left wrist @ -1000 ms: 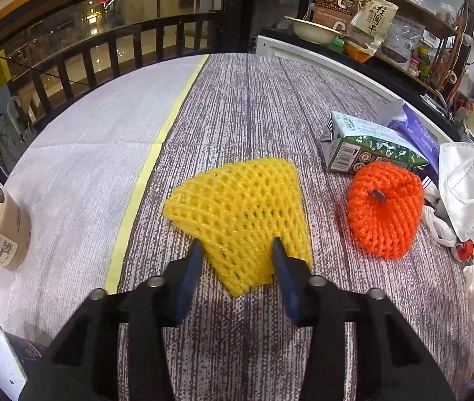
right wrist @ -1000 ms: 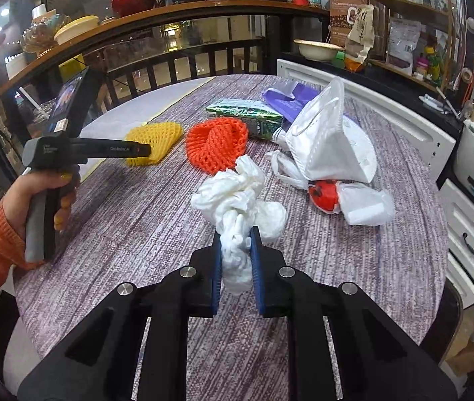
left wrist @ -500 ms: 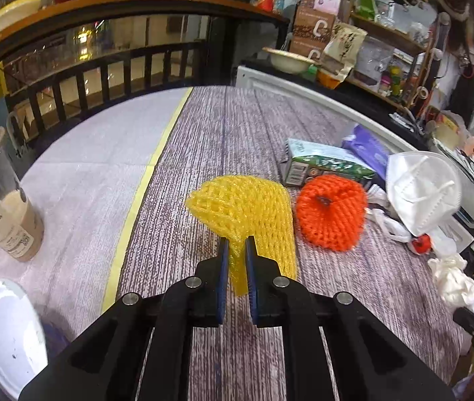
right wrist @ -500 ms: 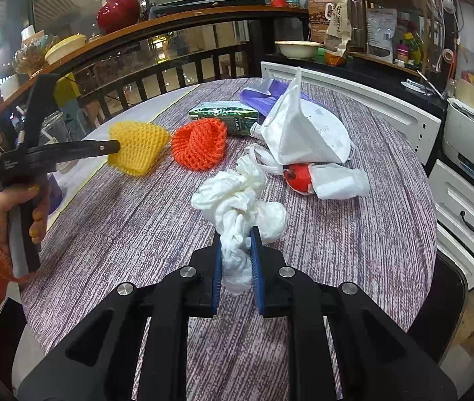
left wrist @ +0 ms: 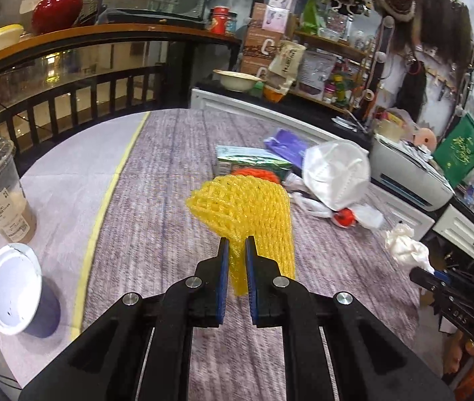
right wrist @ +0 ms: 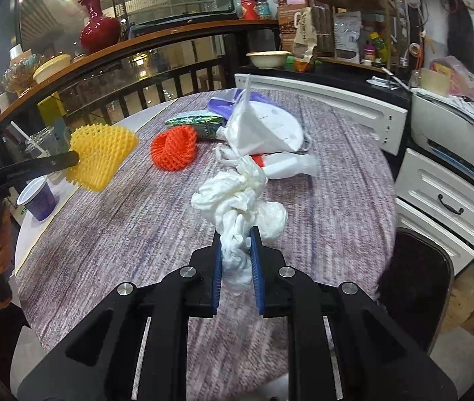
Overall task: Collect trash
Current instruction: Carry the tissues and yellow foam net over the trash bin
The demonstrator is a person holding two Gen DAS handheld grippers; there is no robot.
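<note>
My left gripper [left wrist: 236, 245] is shut on a yellow foam fruit net [left wrist: 247, 210] and holds it up above the table; the net also shows in the right wrist view [right wrist: 100, 153]. My right gripper [right wrist: 235, 237] is shut on a crumpled white tissue [right wrist: 240, 207], lifted off the table; it also shows in the left wrist view [left wrist: 405, 244]. On the table lie an orange foam net [right wrist: 173, 147], a white face mask [right wrist: 263, 127], a green carton [right wrist: 196, 122], a purple wrapper [left wrist: 285, 145] and a white wrapper with a red piece [right wrist: 287, 165].
A plastic cup with a straw [left wrist: 1, 193] and a purple paper cup [left wrist: 19, 290] stand at the table's left edge. A round table with a grey woven cloth [right wrist: 136, 234]. White drawers [right wrist: 444, 200] stand to the right, a railing [left wrist: 69, 100] behind.
My left gripper closed on the yellow net and lifted it off the table. My right gripper rose and pulled back with the tissue.
</note>
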